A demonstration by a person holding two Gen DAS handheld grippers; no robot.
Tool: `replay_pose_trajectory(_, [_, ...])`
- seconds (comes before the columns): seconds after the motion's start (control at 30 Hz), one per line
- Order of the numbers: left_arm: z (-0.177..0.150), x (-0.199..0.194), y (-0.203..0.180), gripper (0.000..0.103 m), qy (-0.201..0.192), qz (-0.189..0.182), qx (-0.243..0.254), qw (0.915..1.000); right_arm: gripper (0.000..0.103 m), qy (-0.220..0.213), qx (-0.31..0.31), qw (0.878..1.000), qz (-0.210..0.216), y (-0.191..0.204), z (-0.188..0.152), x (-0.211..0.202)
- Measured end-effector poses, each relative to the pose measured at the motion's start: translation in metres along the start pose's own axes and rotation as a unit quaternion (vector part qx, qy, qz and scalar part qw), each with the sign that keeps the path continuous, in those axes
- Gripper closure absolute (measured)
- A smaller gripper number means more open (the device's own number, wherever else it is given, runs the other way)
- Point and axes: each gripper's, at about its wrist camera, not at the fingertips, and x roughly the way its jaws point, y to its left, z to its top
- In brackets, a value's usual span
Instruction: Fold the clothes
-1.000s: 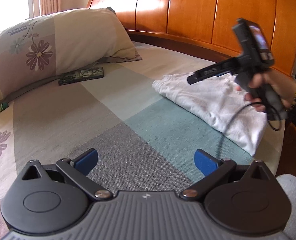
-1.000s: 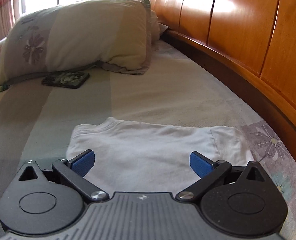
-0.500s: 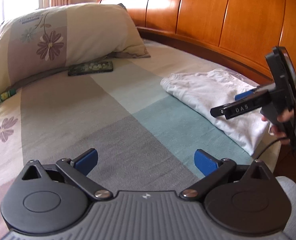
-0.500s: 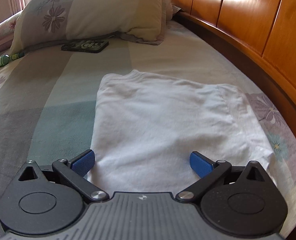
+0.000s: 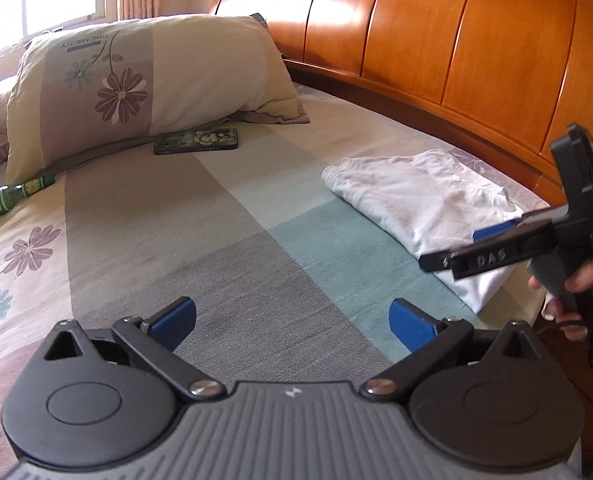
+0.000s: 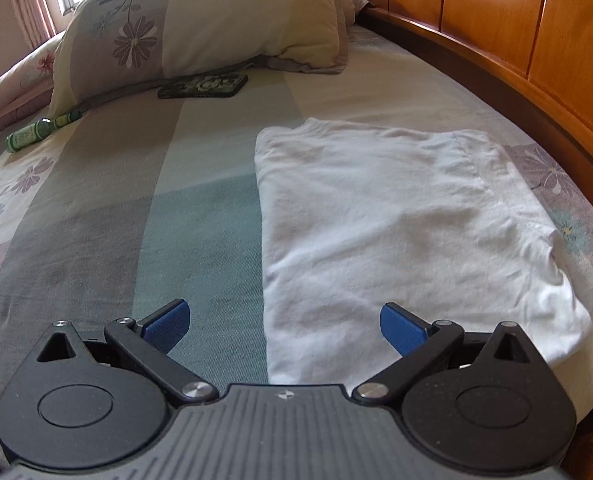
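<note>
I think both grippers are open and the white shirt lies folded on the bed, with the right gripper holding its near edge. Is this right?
Not quite. The right gripper holds nothing: the right wrist view shows it open above the white shirt, with nothing between its blue fingertips. The left gripper is open too, and the shirt does lie folded on the bed.

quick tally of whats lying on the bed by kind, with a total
Folded white garment: 1
Floral pillow: 1
Phone in a patterned case: 1
Green bottle: 1
Total: 4
</note>
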Motion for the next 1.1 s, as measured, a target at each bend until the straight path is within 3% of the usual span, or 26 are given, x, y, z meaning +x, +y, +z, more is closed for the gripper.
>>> replay_pose_trajectory(0.1, [0.001, -0.006, -0.004, 0.001, -0.005, 0.001, 0.003, 1.0000, 0.000, 0.016, 0.003, 1.000, -0.005, 0.004, -0.009, -0.005])
replay_pose_trajectory(0.4, [0.001, -0.015, -0.017, 0.001, -0.013, -0.007, 0.008, 0.9999, 0.000, -0.014, 0.017, 1.000, -0.017, 0.016, -0.022, -0.052])
replay_pose_trajectory(1.0, [0.007, 0.011, -0.043, 0.001, 0.036, -0.022, 0.045, 0.9981, 0.000, -0.031, 0.049, 0.995, -0.077, 0.039, -0.059, -0.114])
replay_pose_trajectory(1.1, [0.010, 0.012, -0.052, 0.001, 0.032, -0.006, 0.063, 0.9975, 0.000, -0.036, 0.052, 0.995, -0.082, 0.041, -0.061, -0.118])
